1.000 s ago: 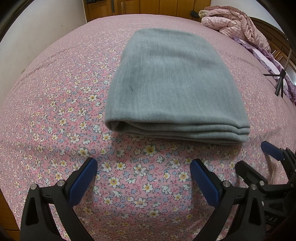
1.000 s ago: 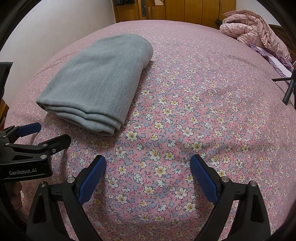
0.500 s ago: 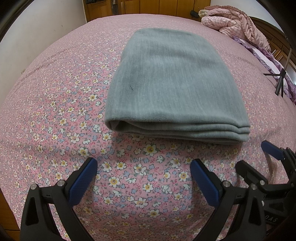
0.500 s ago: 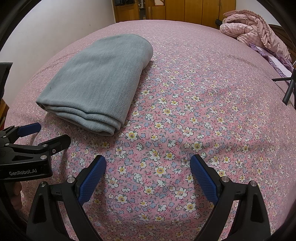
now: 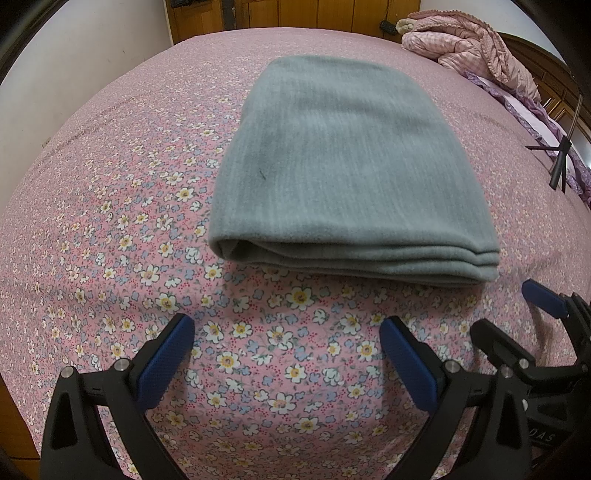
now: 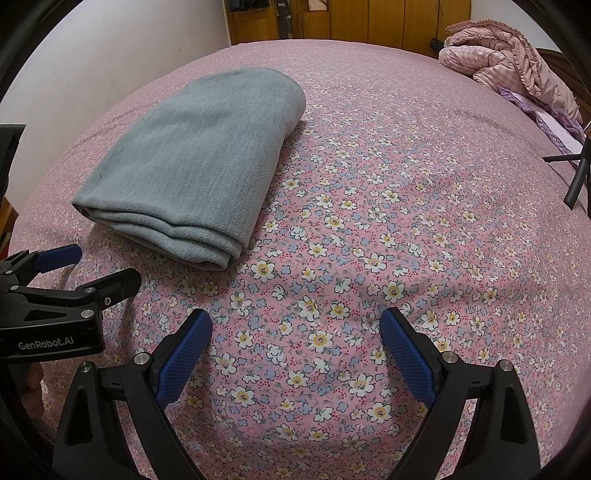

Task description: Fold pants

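Note:
The grey pants (image 5: 343, 166) lie folded into a flat, layered rectangle on the pink floral bedspread (image 5: 110, 221). They also show in the right wrist view (image 6: 199, 162), at the upper left. My left gripper (image 5: 286, 347) is open and empty, just short of the pants' near folded edge. My right gripper (image 6: 295, 339) is open and empty over bare bedspread, to the right of the pants. Each gripper shows at the edge of the other's view: the right one (image 5: 517, 314) and the left one (image 6: 88, 266).
A crumpled pink quilt (image 5: 469, 48) lies at the far right of the bed, also in the right wrist view (image 6: 509, 59). A black tripod (image 5: 559, 162) stands at the right edge. Wooden cabinets (image 6: 351, 18) line the back wall. A white wall (image 5: 55, 55) is on the left.

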Tool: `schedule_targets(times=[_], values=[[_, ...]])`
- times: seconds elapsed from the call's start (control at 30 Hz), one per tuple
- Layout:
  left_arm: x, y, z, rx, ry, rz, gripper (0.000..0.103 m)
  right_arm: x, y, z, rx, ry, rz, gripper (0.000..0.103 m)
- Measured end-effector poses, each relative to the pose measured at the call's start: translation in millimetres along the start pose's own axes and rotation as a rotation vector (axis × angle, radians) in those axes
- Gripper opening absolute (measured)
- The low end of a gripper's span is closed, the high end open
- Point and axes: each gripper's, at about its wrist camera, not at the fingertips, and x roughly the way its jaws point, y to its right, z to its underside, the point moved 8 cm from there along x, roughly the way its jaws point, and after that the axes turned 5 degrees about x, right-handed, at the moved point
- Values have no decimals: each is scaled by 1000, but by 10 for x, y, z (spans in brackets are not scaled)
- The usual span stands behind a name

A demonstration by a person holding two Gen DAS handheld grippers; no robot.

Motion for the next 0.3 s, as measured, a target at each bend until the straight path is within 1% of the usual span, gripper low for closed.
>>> schedule_targets(times=[0.3], values=[[-5,5,2,1,0,-1,103,2,-4,5,-1,1,3,95]])
